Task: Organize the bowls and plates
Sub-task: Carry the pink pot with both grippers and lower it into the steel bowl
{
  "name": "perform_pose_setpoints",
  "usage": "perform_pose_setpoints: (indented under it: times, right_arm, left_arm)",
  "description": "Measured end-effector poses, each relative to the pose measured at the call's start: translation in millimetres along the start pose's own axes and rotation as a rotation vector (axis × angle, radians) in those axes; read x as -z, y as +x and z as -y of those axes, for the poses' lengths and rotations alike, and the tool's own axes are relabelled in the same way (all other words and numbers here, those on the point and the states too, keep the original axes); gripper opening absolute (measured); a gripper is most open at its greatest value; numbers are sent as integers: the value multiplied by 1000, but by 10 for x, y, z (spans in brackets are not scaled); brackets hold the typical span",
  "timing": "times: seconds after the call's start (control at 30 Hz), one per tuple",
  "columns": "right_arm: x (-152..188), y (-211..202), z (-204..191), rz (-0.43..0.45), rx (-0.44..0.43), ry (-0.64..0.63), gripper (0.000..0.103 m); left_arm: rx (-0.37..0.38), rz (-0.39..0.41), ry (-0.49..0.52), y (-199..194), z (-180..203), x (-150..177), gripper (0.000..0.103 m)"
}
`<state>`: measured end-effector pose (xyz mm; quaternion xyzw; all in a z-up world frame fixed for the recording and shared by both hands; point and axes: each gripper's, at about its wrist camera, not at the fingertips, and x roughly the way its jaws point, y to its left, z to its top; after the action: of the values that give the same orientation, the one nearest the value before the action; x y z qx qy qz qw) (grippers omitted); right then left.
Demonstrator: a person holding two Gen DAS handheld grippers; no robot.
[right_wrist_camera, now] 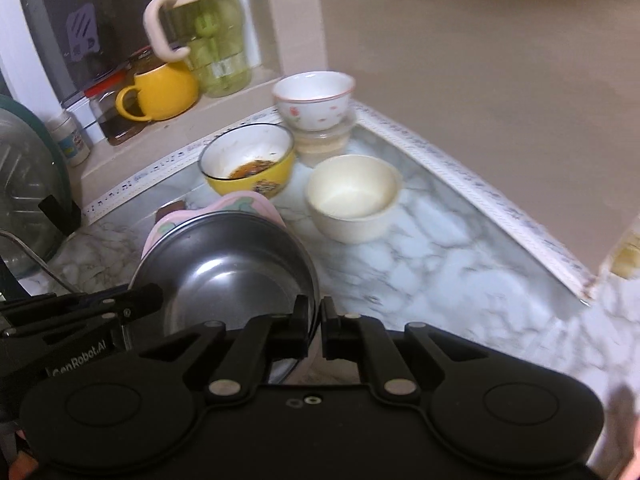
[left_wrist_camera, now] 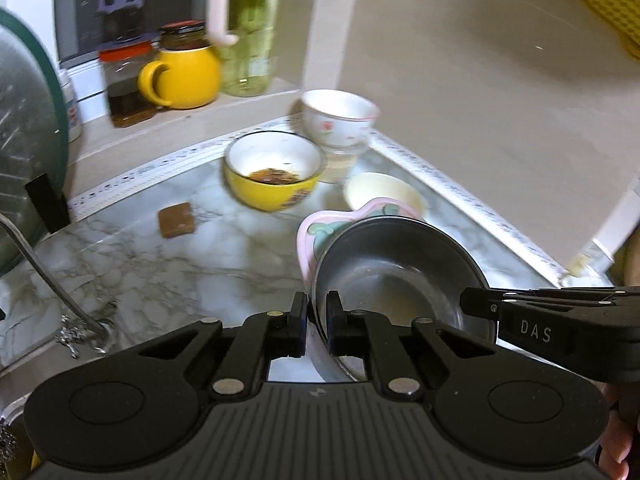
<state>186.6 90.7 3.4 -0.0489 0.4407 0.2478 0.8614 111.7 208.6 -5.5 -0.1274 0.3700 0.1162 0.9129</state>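
Observation:
A steel bowl (left_wrist_camera: pixel 396 276) sits on a pink plate (left_wrist_camera: pixel 310 236) and is held above the marble counter (left_wrist_camera: pixel 168 264). My left gripper (left_wrist_camera: pixel 317 320) is shut on the stack's left rim. My right gripper (right_wrist_camera: pixel 317 320) is shut on its right rim; the steel bowl (right_wrist_camera: pixel 228 276) and pink plate (right_wrist_camera: pixel 236 202) show there too. A yellow bowl (left_wrist_camera: pixel 274 170) with brown residue, a cream bowl (right_wrist_camera: pixel 354 196) and a white flowered bowl (right_wrist_camera: pixel 314 98) on a clear tub (right_wrist_camera: pixel 326 142) stand behind.
A window ledge holds a yellow mug (left_wrist_camera: pixel 184 76), jars (left_wrist_camera: pixel 126 84) and a green bottle (left_wrist_camera: pixel 250 40). A glass lid (left_wrist_camera: pixel 28 152) leans at left beside a tap (left_wrist_camera: pixel 52 280). A brown sponge (left_wrist_camera: pixel 176 220) lies on the counter. Walls (left_wrist_camera: pixel 480 100) close the corner.

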Motion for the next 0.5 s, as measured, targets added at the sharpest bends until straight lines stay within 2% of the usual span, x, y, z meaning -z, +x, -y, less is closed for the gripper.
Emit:
perform_pose_setpoints:
  times: [0.5]
  right_arm:
    - [562,-667,847,14,96,150,7]
  left_arm:
    - [123,-59,149,-174,987,296,9]
